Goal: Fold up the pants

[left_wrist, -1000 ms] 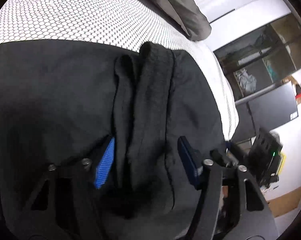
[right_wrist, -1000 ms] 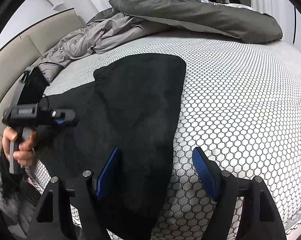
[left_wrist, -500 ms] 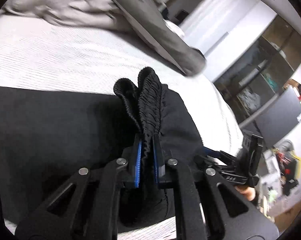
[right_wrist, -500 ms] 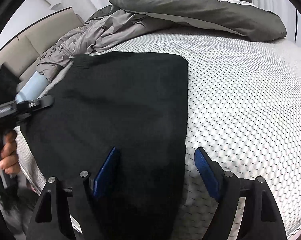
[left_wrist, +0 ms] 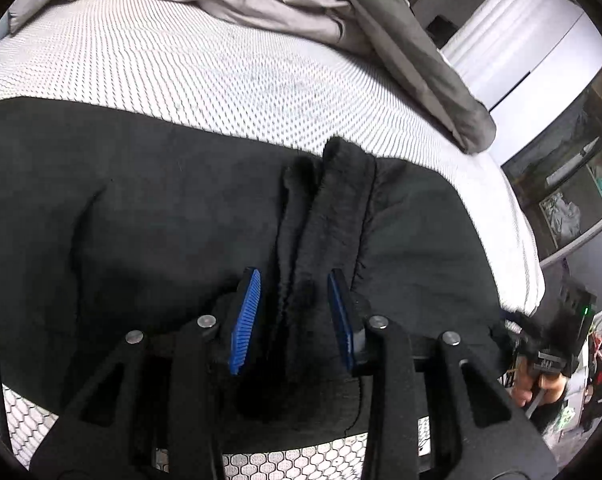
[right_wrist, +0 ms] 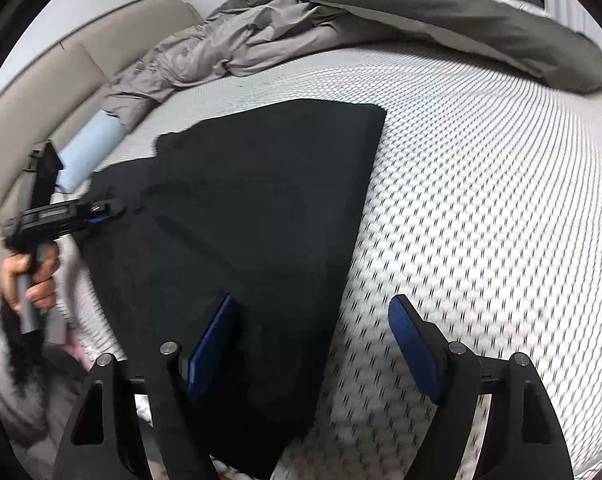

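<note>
Left gripper [left_wrist: 295, 316]: angled downward, blue pads parted after just opening, gathered black cloth between them. Right gripper [right_wrist: 313, 350]: angled downward, jaws wide apart. Left hand [right_wrist: 31, 280]: wrapped around its handle.

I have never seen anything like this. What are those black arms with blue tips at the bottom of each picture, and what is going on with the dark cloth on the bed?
No robot here: a person holds a hand-held gripper in each hand, each carrying a wide-angle camera looking along its two blue-padded fingers. One picture comes from the left hand-held gripper, the other from the right hand-held gripper.

A pair of black fabric pants lies on a white mattress with a honeycomb pattern, with a rumpled grey duvet behind.

The left one's jaws have just been opening; the bunched black waistband sits between its pads, which stand apart from it. The right one is open over the pants' edge, gripping nothing. Each view also shows the other hand on its handle.
</note>
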The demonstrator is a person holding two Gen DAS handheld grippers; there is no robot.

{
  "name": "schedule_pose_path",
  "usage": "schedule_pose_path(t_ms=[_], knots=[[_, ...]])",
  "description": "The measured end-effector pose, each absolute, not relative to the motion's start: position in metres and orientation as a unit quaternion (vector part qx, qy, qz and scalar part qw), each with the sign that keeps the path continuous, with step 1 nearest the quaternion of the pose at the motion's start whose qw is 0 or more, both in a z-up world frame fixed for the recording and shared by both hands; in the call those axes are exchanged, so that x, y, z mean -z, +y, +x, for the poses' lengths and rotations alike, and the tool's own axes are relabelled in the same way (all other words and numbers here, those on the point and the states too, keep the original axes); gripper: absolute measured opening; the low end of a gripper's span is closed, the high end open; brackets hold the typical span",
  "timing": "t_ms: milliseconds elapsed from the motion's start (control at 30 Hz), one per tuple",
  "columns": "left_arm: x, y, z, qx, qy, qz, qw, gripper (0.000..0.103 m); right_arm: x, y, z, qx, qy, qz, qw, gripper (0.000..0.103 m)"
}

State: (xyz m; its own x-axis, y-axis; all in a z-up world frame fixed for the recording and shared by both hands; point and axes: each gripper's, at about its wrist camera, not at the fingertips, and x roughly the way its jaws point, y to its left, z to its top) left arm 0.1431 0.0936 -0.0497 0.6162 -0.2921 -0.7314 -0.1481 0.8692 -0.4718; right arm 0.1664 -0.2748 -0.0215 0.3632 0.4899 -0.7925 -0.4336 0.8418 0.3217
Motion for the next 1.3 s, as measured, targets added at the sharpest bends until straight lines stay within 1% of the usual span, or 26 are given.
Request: schedule_pose_path(t_ms=[33,67,100,133,167,200,233,267,333,400,433,467,500,567,633,700,767,867,967,1033,1133,1200,1233,1300], knots=[[0.047,0.094,0.144,0.043,0.433,-0.254,0.864,0.031,0.023,-0.279,0.162,-0.294,0.499,0.044,0.814,0.066],[0.046,0.095,0.144,0.043,0.432,-0.254,0.864,0.031,0.026,-0.282,0.159,-0.303,0.506,0.058,0.805,0.051],[0.044,0.094,0.144,0.040,0.428,-0.254,0.866,0.031,0.028,-0.285,0.155,-0.309,0.510,0.072,0.799,0.047],[0.042,0.092,0.140,0.039,0.426,-0.252,0.868,0.031,0.029,-0.289,0.152,-0.315,0.512,0.085,0.795,0.040],[0.039,0.090,0.139,0.039,0.424,-0.248,0.870,0.031,0.032,-0.291,0.149,-0.323,0.515,0.098,0.788,0.031],[0.033,0.085,0.139,0.040,0.421,-0.243,0.873,0.031,0.034,-0.292,0.146,-0.323,0.518,0.099,0.786,0.029],[0.031,0.081,0.139,0.037,0.418,-0.233,0.877,0.031,0.036,-0.290,0.143,-0.320,0.523,0.090,0.785,0.024],[0.029,0.084,0.137,0.038,0.417,-0.229,0.879,0.031,0.037,-0.287,0.139,-0.318,0.527,0.071,0.785,0.023],[0.024,0.077,0.133,0.041,0.413,-0.218,0.884,0.031,0.029,-0.283,0.135,-0.319,0.524,0.036,0.789,0.023],[0.015,0.071,0.122,0.042,0.404,-0.199,0.892,0.031,0.016,-0.287,0.134,-0.309,0.502,0.029,0.807,0.029],[0.011,0.064,0.122,0.043,0.401,-0.187,0.896,0.032,0.006,-0.291,0.136,-0.293,0.477,0.034,0.828,0.040],[0.008,0.053,0.123,0.050,0.397,-0.172,0.900,0.034,0.001,-0.292,0.139,-0.274,0.461,0.037,0.843,0.048],[0.005,0.041,0.123,0.062,0.394,-0.161,0.903,0.037,-0.004,-0.290,0.142,-0.249,0.445,0.035,0.860,0.048],[0.005,0.014,0.130,0.090,0.393,-0.139,0.904,0.038,-0.007,-0.274,0.149,-0.231,0.432,0.031,0.871,0.048],[0.008,-0.024,0.134,0.130,0.396,-0.102,0.903,0.038,-0.010,-0.250,0.149,-0.225,0.401,0.013,0.888,0.047],[0.015,-0.055,0.137,0.180,0.404,-0.066,0.894,0.038,-0.011,-0.221,0.146,-0.256,0.388,-0.008,0.886,0.047],[0.029,-0.078,0.138,0.209,0.427,-0.018,0.880,0.038,0.002,-0.183,0.142,-0.278,0.393,-0.061,0.874,0.048],[0.050,-0.075,0.138,0.213,0.454,0.002,0.865,0.037,0.034,-0.154,0.138,-0.278,0.407,-0.142,0.858,0.047],[0.049,-0.059,0.124,0.235,0.443,-0.012,0.865,0.037,0.033,-0.173,0.133,-0.262,0.394,-0.157,0.867,0.047],[0.046,-0.048,0.113,0.234,0.438,-0.017,0.868,0.037,0.029,-0.194,0.132,-0.243,0.398,-0.145,0.872,0.048],[0.041,-0.044,0.104,0.227,0.438,-0.013,0.870,0.037,0.026,-0.224,0.134,-0.219,0.420,-0.100,0.875,0.061],[0.034,-0.042,0.106,0.220,0.434,-0.013,0.874,0.037,0.017,-0.231,0.140,-0.222,0.419,-0.074,0.877,0.060],[0.024,-0.044,0.106,0.219,0.416,-0.014,0.883,0.037,0.010,-0.226,0.139,-0.222,0.405,-0.069,0.884,0.060],[0.013,-0.047,0.115,0.213,0.394,-0.009,0.894,0.041,-0.005,-0.212,0.140,-0.241,0.376,-0.066,0.893,0.060]])
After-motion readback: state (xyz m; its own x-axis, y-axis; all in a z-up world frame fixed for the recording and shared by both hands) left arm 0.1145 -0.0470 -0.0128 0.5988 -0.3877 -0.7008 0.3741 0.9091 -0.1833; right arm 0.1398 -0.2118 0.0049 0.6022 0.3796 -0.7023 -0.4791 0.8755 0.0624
